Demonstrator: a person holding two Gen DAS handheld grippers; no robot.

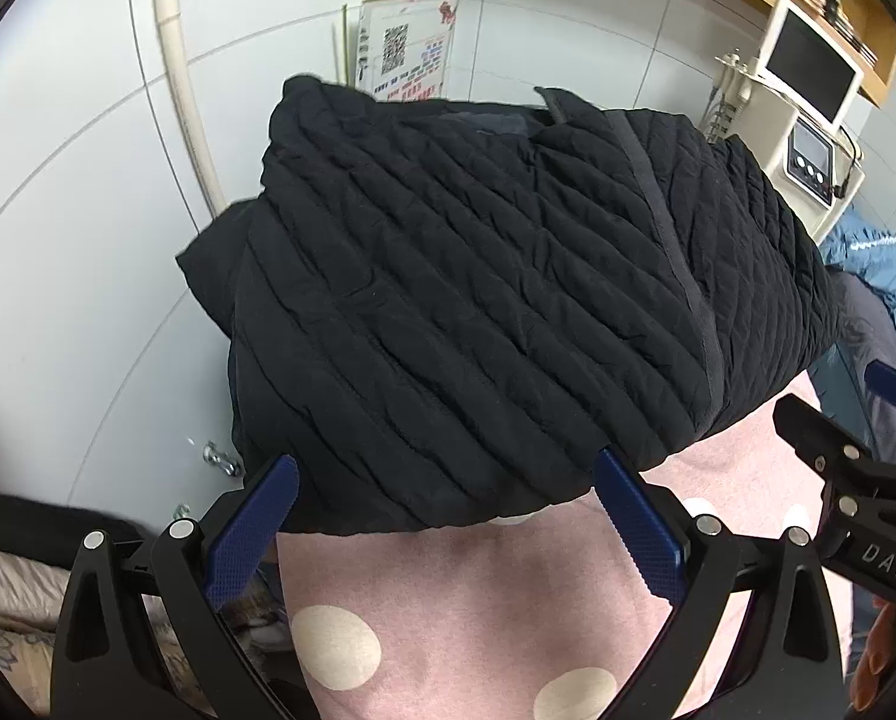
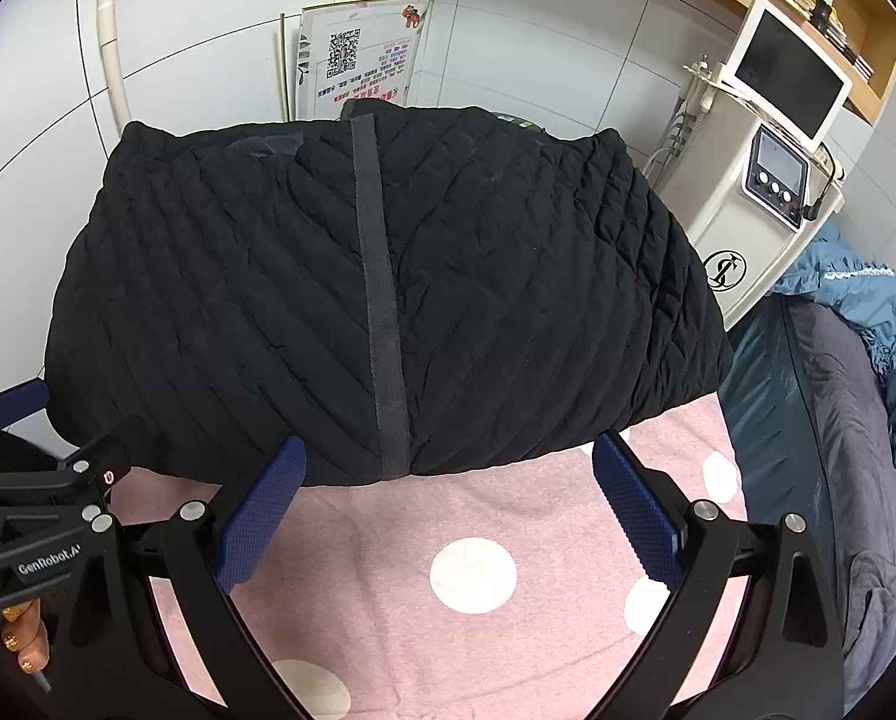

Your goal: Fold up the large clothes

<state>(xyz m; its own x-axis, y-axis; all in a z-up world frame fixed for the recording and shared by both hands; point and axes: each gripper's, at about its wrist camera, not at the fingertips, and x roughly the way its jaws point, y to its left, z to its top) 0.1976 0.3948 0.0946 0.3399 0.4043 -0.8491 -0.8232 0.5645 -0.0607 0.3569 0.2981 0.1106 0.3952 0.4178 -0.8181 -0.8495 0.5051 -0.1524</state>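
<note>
A black quilted jacket (image 1: 478,276) lies folded into a thick bundle on a pink cloth with pale dots (image 1: 478,600). A grey zipper band runs down its top. It also shows in the right wrist view (image 2: 238,300) on the same pink cloth (image 2: 508,516). My left gripper (image 1: 448,516) is open and empty, its blue pads just short of the jacket's near edge. My right gripper (image 2: 448,498) is open and empty, also just in front of that near edge. Each gripper shows at the side of the other's view.
A white tiled wall with a pipe (image 1: 178,60) and a QR-code poster (image 2: 358,54) stands behind the jacket. A cream machine with a screen (image 2: 772,180) is at the right. A blue garment (image 2: 868,330) lies on a dark surface at the right.
</note>
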